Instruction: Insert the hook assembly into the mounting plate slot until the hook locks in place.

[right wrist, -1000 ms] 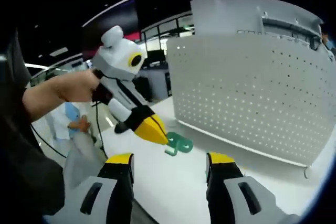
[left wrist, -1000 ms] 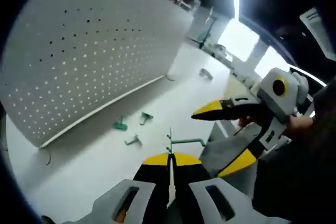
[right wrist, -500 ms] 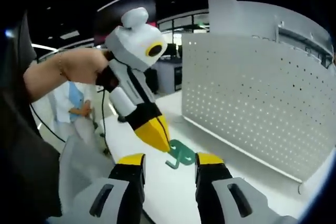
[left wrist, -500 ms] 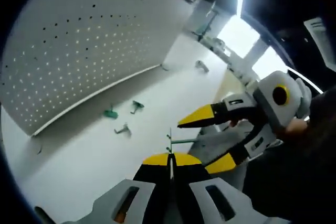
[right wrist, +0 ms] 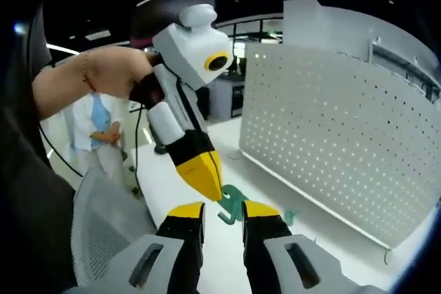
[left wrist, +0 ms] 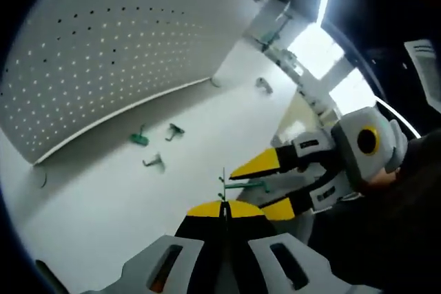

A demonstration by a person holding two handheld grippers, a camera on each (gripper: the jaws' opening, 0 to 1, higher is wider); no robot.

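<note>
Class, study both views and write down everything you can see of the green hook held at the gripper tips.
The green hook is a small teal piece, plastic-looking, with a curled end and a thin straight stem. It is held in the air above the white table, well short of the perforated panel. The left gripper is shut on its stem. The right gripper has its yellow-tipped fingers to either side of the curled end, with a gap showing between them; contact cannot be told.

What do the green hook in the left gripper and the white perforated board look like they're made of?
Green hook: thin bent rod with an even matte green colour, likely coated metal wire, though plastic can't be ruled out. It is pinched in the left gripper. Perforated board: flat white sheet with regular punched holes, probably painted sheet metal; finish satin.
</note>
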